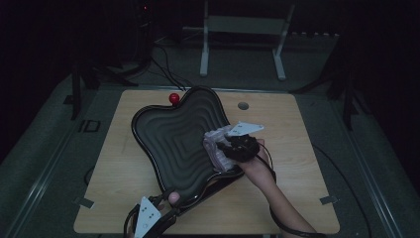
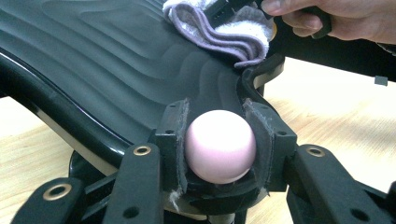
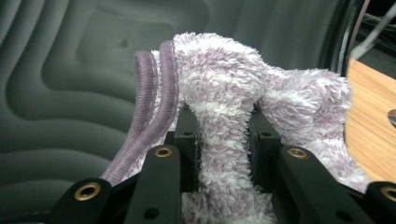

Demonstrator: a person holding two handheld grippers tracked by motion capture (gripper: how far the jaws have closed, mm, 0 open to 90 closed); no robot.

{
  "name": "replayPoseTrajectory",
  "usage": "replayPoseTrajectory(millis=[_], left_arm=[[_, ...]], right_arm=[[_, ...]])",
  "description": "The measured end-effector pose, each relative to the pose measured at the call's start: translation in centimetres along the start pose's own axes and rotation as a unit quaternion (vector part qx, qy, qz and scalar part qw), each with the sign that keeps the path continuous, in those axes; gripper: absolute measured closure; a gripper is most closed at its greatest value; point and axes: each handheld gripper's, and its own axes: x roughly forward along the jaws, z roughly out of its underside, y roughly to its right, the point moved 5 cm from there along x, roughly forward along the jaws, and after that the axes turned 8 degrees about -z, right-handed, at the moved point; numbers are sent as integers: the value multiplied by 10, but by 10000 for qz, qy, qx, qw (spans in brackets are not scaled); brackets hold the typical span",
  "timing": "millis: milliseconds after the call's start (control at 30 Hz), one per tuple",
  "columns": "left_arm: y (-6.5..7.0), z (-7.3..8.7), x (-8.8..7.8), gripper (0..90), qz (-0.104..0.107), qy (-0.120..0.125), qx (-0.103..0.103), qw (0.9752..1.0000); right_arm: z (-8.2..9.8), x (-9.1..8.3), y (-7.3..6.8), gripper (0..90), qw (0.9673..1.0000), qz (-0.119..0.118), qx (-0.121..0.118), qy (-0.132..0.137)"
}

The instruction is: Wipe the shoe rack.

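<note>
The pale wooden surface point(image 1: 124, 168) carried a big black wavy-edged ridged tray point(image 1: 168, 134) lying at its middle. A fluffy lilac-and-white striped cloth point(image 3: 224, 107) sat at the tray's 3 o'clock rim, pinched tight by the right tongs point(image 3: 224, 140). Down at 6 o'clock, the left tongs point(image 2: 219, 144) were clamped on a pale pink ball knob point(image 2: 220, 145). A small red ball point(image 1: 174, 98) sat at 12 o'clock.

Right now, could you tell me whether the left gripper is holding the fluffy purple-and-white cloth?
No, the left gripper is shut on a pale pink ball.
</note>
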Motion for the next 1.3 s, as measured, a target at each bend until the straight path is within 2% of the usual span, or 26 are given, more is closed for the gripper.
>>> replayPoseTrajectory(millis=[67, 133, 233, 267, 433, 467, 533, 667, 767, 933, 1033, 1133, 1300], left_arm=[[0, 0, 0, 600, 19, -4, -7, 10000], [1, 0, 1, 600, 5, 22, -18, 10000], [1, 0, 1, 600, 1, 5, 18, 10000], [1, 0, 1, 600, 8, 10, 18, 10000], [0, 0, 1, 600, 31, 8, 8, 10000], [0, 0, 1, 600, 33, 13, 9, 10000], [0, 0, 0, 600, 34, 8, 18, 10000], [-1, 0, 0, 600, 38, 20, 14, 10000], [-1, 0, -1, 600, 55, 20, 15, 10000], [-1, 0, -1, 600, 68, 20, 14, 10000], [-1, 0, -1, 600, 67, 17, 7, 10000], [-1, 0, -1, 600, 52, 17, 12, 10000], [-1, 0, -1, 600, 40, 6, 24, 10000]], right_arm=[[-1, 0, 0, 709, 9999, -100, -37, -68], [-5, 0, 3, 708, 9997, -247, 22, -54], [-10, 1, 5, 708, 9996, -264, 44, 28], [-19, 1, 6, 708, 9996, -241, 25, 173], [-47, 3, 9, 708, 9990, -192, -69, 393], [-66, 4, 10, 708, 9984, -195, -87, 525], [-86, 6, 10, 708, 9978, -171, -85, 630], [-117, 17, 11, 708, 9974, -117, -136, 700], [-131, 28, 15, 708, 9978, -68, -109, 651], [-136, 48, 27, 708, 9991, 98, -18, 424], [-131, 58, 32, 707, 9994, 33, 86, 348], [-126, 57, 31, 706, 9991, 72, 96, 406], [-114, 52, 30, 705, 9993, 70, 114, 344]])
